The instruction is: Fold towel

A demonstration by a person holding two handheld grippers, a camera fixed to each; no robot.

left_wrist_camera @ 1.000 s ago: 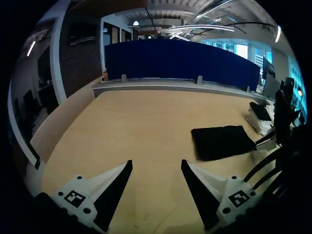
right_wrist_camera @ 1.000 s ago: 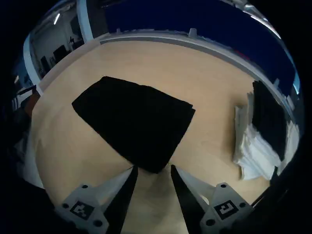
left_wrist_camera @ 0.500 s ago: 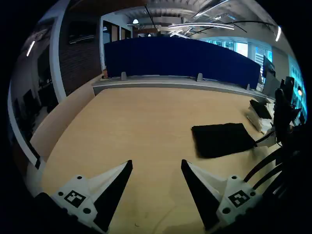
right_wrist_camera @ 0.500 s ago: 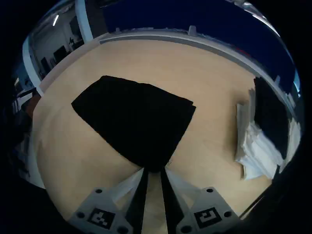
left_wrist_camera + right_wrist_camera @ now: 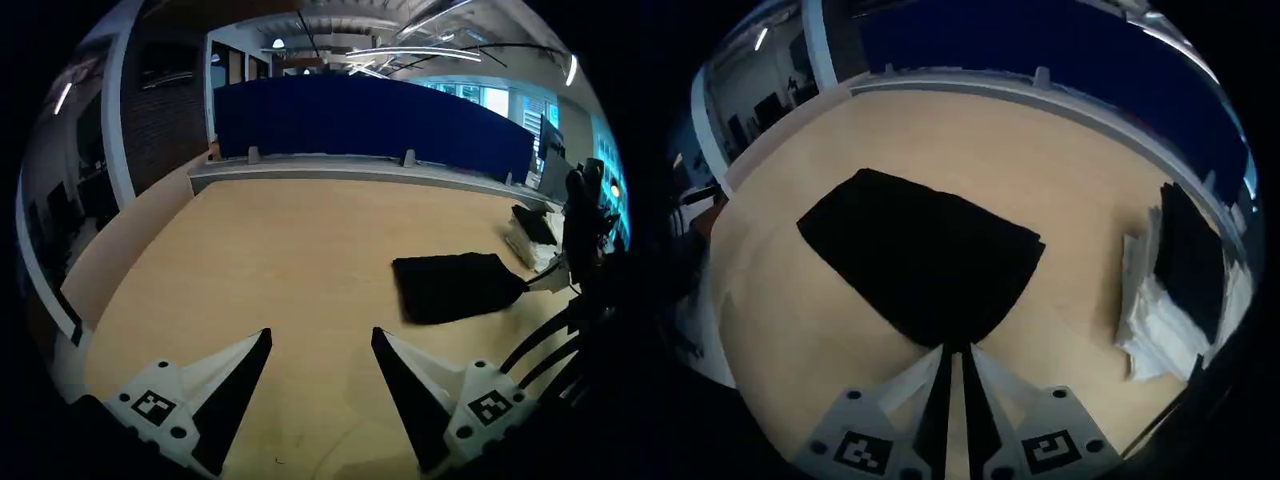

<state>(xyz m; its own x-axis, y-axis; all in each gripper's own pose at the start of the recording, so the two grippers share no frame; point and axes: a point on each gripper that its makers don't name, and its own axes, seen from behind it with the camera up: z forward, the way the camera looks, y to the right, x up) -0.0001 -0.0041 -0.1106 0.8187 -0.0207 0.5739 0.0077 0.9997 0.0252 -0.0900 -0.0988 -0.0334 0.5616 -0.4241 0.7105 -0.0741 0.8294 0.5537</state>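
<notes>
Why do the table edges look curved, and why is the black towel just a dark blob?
Left gripper view: the fisheye lens bows the far edge of the table and the blue partition, and the ceiling light strips glare. Right gripper view: same bowing, dimmer light; the black towel shows almost no texture, unlike the pale stack beside it.

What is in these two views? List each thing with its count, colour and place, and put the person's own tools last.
towel: one, black, lying flat on the table, near corner at the right gripper's fingertips
table: one, light wood, under everything
pile of folded towels: one, white with black on top, near the table's edge, apart from the towel
partition: one, dark blue, along the table's far edge
ceiling lights: several, white, overhead
left gripper: one, white and black fingers, open over bare table
right gripper: one, white and black fingers, closed on the towel's corner
</notes>
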